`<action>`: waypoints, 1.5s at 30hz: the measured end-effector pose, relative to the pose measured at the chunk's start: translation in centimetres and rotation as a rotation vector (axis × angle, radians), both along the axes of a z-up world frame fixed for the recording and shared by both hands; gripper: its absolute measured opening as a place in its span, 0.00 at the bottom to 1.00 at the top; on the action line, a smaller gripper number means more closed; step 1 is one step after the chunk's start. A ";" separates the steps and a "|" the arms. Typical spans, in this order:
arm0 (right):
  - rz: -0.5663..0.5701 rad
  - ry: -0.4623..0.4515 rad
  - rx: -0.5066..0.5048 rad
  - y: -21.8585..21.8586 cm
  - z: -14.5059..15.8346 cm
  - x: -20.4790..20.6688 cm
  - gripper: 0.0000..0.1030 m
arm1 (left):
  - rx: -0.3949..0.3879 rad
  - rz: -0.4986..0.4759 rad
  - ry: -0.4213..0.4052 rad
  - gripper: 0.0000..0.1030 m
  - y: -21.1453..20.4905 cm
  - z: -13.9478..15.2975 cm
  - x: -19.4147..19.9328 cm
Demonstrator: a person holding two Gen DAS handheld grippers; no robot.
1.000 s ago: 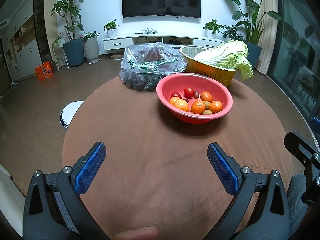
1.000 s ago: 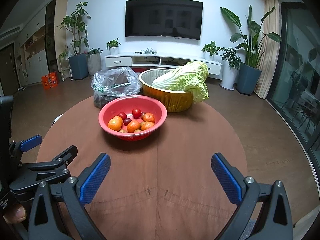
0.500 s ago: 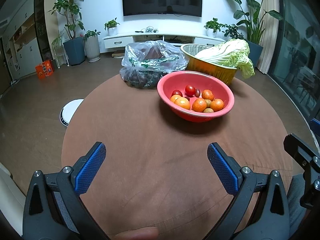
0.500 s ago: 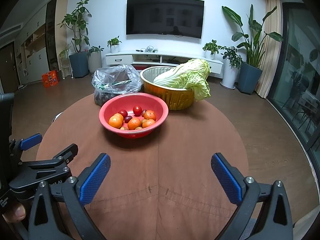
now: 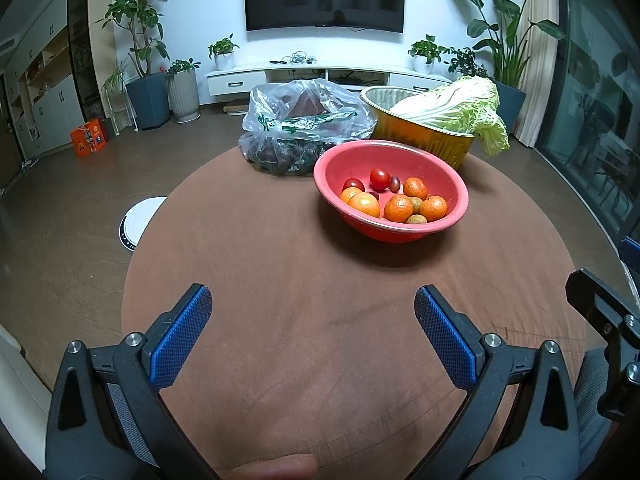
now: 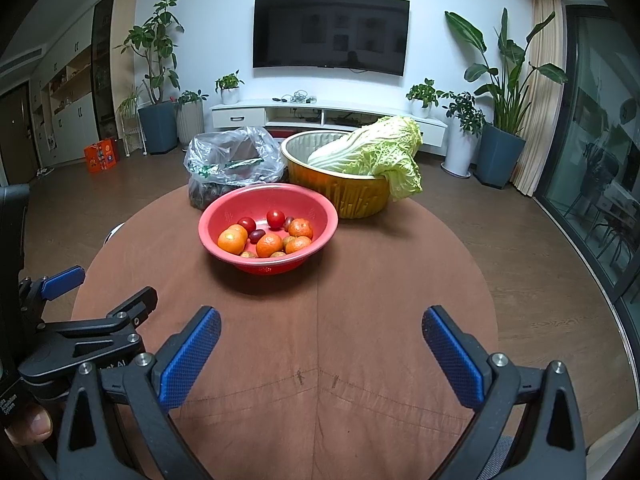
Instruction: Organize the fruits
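Observation:
A red colander bowl (image 5: 444, 168) (image 6: 236, 208) sits past the middle of the round brown table (image 5: 280, 280) (image 6: 400, 280). It holds several oranges (image 5: 398, 208) (image 6: 269, 245), cherry tomatoes (image 5: 379, 178) (image 6: 275, 218) and small brown fruits. My left gripper (image 5: 312, 322) hovers open and empty over the near side of the table. My right gripper (image 6: 320, 342) is also open and empty, nearer than the bowl. In the right wrist view the left gripper's black frame (image 6: 80, 332) shows at the lower left.
Behind the red bowl stand a clear plastic bag of dark produce (image 5: 300, 128) (image 6: 232, 164) and a gold basin (image 5: 424, 132) (image 6: 348, 196) holding a napa cabbage (image 5: 460, 108) (image 6: 376, 152). A white robot vacuum (image 5: 140, 222) lies on the floor left of the table.
Both views have risen and tilted slightly, so the bowl sits a little lower in frame. Both grippers stay open and empty.

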State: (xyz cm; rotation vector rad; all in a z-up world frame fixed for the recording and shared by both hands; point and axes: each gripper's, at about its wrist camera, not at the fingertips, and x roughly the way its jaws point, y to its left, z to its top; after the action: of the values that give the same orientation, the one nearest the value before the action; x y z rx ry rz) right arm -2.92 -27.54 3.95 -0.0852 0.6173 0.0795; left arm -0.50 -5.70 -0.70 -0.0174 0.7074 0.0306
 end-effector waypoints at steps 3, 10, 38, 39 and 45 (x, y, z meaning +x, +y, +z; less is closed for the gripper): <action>0.000 0.000 0.000 0.0 0.0 0.0 1.00 | 0.000 0.000 0.001 1.00 0.0 0.0 0.0; 0.004 0.005 -0.002 0.1 -0.4 -0.1 1.00 | 0.000 0.001 0.002 1.00 -0.1 -0.1 0.0; 0.006 0.009 -0.002 0.2 -0.6 -0.3 1.00 | -0.003 0.013 0.032 1.00 -0.2 -1.0 0.1; 0.005 0.010 -0.002 0.2 -0.6 -0.3 1.00 | -0.005 0.012 0.034 1.00 -0.2 -1.0 0.2; 0.003 0.021 0.001 0.2 -1.5 -0.9 1.00 | -0.009 -0.002 0.029 1.00 -0.5 -1.1 0.4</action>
State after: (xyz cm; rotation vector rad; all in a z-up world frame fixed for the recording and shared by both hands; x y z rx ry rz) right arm -3.77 -27.38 2.48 -0.0848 0.6379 0.0839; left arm -0.11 -6.17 -1.82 -0.0245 0.7365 0.0254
